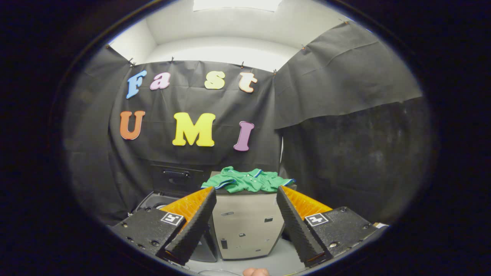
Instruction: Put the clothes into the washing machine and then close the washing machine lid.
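Note:
A green garment with blue and white trim (247, 180) lies crumpled on top of a grey box-like stand (247, 226), beyond my fingers and between their lines. To the left of the stand is the dark washing machine (153, 201), its lid (176, 178) raised upright against the black cloth and its opening partly hidden behind my left finger. My gripper (246, 191) is open, fingers wide apart, nothing between them, still short of the garment.
Black cloth walls close in the booth behind and on the right. The pale floor (276, 262) shows in front of the stand. A fingertip of a person's hand (256, 272) shows below, between the fingers.

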Demonstrator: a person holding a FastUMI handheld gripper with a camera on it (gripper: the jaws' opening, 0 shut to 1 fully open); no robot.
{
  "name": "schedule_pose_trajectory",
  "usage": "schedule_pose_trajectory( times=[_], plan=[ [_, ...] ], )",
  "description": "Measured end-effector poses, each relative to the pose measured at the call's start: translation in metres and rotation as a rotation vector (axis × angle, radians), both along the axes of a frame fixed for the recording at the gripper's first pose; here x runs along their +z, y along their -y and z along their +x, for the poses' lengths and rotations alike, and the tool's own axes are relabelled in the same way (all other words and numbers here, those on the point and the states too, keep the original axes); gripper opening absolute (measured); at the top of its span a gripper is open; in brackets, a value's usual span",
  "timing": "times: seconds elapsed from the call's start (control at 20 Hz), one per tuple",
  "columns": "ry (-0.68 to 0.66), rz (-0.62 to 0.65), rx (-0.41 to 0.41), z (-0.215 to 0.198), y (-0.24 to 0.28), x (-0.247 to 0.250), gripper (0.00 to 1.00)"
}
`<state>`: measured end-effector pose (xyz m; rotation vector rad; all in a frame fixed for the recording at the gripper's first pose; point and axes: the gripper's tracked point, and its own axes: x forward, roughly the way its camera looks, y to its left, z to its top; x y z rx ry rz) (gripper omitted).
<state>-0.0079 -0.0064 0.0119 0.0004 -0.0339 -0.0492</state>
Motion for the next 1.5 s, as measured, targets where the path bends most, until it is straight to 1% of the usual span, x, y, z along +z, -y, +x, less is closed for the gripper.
schedule_pose_trajectory(
  times=[0.25, 0.45, 0.65, 0.75, 1.05, 1.25, 1.35, 1.5],
  plan=[
    [0.011, -0.035, -0.01, 0.01, -0.003, 0.015, 1.0],
    [0.017, -0.038, -0.005, 0.018, -0.01, 0.026, 1.0],
    [0.023, -0.033, 0.005, 0.033, -0.015, 0.046, 1.0],
    [0.035, -0.041, 0.0, 0.049, -0.012, 0.06, 1.0],
    [0.043, -0.052, -0.028, 0.114, 0.003, 0.089, 1.0],
    [-0.002, -0.043, -0.022, 0.176, 0.014, 0.1, 1.0],
    [-0.044, -0.058, 0.011, 0.213, 0.016, 0.097, 1.0],
    [-0.178, -0.074, 0.09, 0.271, 0.016, 0.08, 1.0]
  ],
)
